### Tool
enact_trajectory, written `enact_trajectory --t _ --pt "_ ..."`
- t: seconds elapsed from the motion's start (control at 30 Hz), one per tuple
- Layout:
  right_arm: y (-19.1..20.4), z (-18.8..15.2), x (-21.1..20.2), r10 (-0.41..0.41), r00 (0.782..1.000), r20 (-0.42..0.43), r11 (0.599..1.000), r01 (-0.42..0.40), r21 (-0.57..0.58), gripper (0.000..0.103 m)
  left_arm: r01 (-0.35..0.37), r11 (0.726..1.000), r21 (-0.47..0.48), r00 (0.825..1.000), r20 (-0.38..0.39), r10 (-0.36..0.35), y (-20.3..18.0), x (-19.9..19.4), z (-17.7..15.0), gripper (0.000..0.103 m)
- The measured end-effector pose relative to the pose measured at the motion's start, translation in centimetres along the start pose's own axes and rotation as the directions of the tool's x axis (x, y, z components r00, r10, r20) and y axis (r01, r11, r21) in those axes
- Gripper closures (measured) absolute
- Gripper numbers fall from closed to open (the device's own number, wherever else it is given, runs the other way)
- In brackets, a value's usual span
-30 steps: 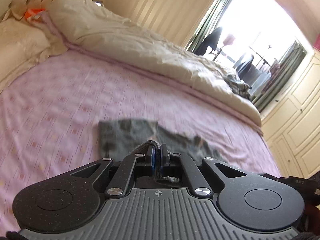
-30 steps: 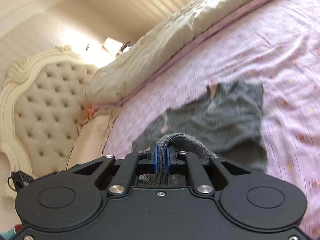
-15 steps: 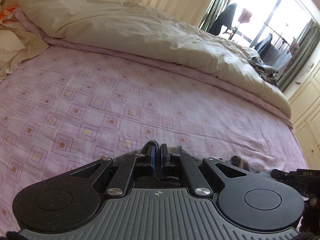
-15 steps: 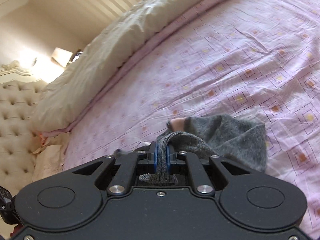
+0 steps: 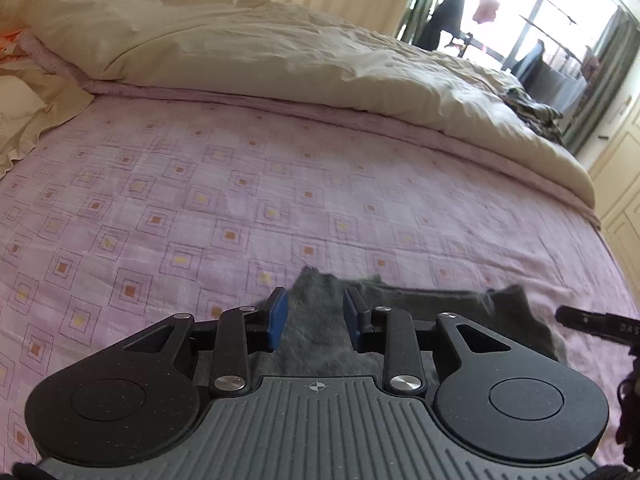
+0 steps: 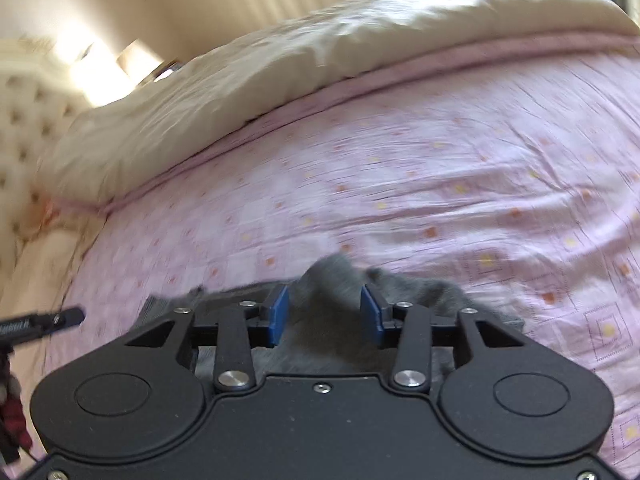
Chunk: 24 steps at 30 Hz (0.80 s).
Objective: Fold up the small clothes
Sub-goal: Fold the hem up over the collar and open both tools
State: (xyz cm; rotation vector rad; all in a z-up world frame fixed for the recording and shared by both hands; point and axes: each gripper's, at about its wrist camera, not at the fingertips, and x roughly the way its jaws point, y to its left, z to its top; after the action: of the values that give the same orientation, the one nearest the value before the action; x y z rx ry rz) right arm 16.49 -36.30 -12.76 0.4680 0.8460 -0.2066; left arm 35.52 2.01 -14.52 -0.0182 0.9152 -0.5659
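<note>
A: It's a bedroom. A bed under a pink patterned sheet (image 5: 248, 184), a cream duvet (image 5: 280, 52) bunched along the far side, and a bright window (image 5: 552, 20) at the far right.

B: And the garment?

A: A small grey knit piece (image 5: 316, 320) lies on the sheet at the near edge, right under both tools. It looks doubled over, so I judge one fold is laid.

B: Are the tongs gripping it?

A: No. The left tongs (image 5: 316, 314) stand wide apart, blue pads (image 5: 278, 316) clear on either side of a raised corner of cloth, holding nothing. The right tongs (image 6: 324, 308) are spread much the same, with a grey peak (image 6: 332, 276) standing between the pads but not pinched.

B: Why hover there?

A: My guess is that low and spread is how you let cloth settle flat without dragging it.

B: Do the views differ?

A: The left camera shows the garment's right end (image 5: 516, 312) lying flat and the window. The right one is blurred but shows the tufted headboard (image 6: 24, 120) at the far left. Each catches the tip of the other tool (image 5: 588, 322) at its edge.
</note>
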Motion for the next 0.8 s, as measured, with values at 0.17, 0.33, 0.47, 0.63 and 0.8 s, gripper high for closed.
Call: enact_trajectory --t 0.17,0.33,0.47,0.63,0.8 --pt "4.7 -3.7 1.0 0.015 0.993 -0.117 0.979 -0.038 -0.199 0.047 0.036 0.992 0.118 0.995 -0.094 -0.025 -3.2 0.5 -4.4 0.064" --pt "7.2 -6.6 2.4 -0.043 0.980 -0.193 0.941 -0.025 -0.337 0.042 0.002 0.983 0.183 0.987 -0.161 0.028 -3.6 1.7 -7.2 0.064" --pt "5.9 -7.0 3.2 -0.163 0.968 -0.194 0.925 0.081 -0.370 0.036 -0.084 0.978 0.192 0.974 -0.192 0.121 -1.3 2.7 -7.6 0.063" --pt "1.4 -6.3 3.0 -0.211 0.955 -0.207 0.963 0.167 -0.210 0.037 -0.075 0.982 0.175 0.974 -0.199 0.110 0.3 3.0 -6.8 0.062" --pt "1.1 -5.5 2.2 -0.208 0.957 -0.200 0.969 0.175 -0.172 0.035 -0.060 0.986 0.156 0.975 -0.203 0.091 0.2 3.3 -6.7 0.054"
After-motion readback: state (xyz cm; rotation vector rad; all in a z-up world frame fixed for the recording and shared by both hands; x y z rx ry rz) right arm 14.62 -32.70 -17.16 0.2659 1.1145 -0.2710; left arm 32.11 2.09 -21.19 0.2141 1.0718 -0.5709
